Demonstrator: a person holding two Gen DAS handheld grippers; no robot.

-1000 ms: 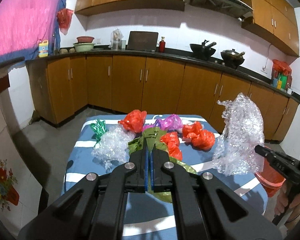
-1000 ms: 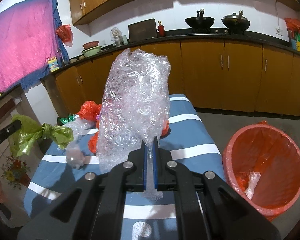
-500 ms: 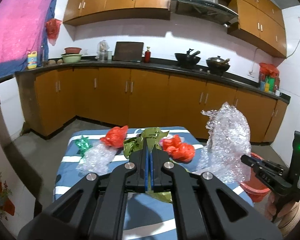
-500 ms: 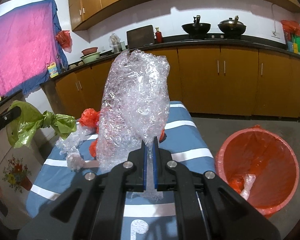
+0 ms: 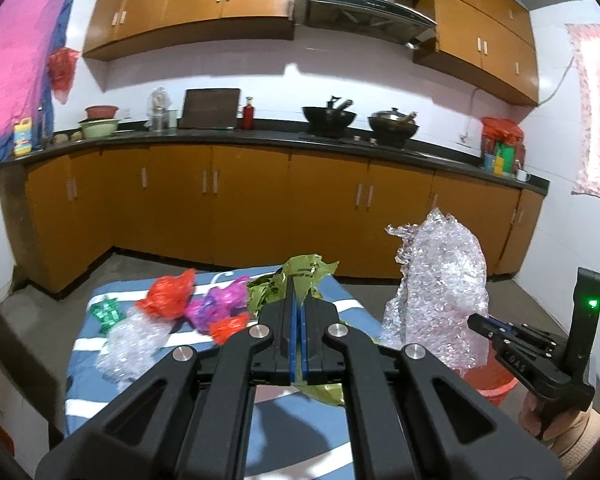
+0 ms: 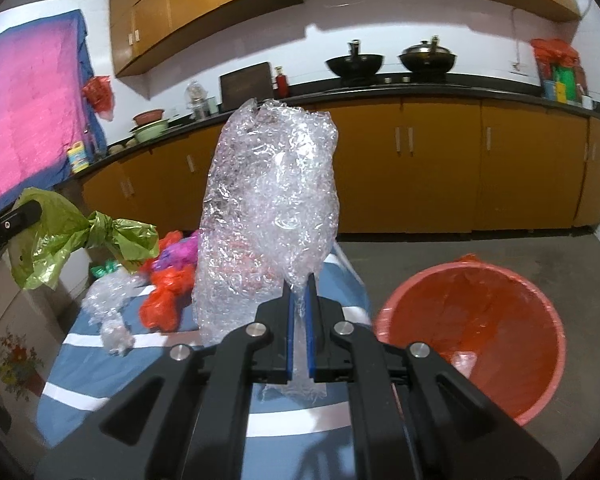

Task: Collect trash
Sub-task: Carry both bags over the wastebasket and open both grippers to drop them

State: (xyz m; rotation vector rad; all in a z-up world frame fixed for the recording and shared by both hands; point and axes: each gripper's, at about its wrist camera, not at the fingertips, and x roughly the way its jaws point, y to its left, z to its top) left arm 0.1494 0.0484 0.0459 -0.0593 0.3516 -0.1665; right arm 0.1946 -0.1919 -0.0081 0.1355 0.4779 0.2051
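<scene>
Right gripper (image 6: 299, 292) fingers pinch the bubble wrap (image 6: 268, 216) by its lower edge, left of the bin (image 6: 472, 332); left gripper (image 5: 299, 304) fingers clamp a green bag (image 6: 80, 236). Both look light, limp and crushable.

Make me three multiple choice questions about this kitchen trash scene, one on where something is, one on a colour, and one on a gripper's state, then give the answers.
1. Where is the red bin?
A. On the counter
B. On the floor beside the table
C. On the table

2. What colour is the bag held by the left gripper?
A. Green
B. Purple
C. Red

3. What is the right gripper doing?
A. Open, empty
B. Shut, empty
C. Shut on bubble wrap

Answers:
1 B, the bin stands on the grey floor by the table's edge.
2 A, olive-green plastic sits between the jaws.
3 C, the clear wrap is pinched between the pads.
</scene>
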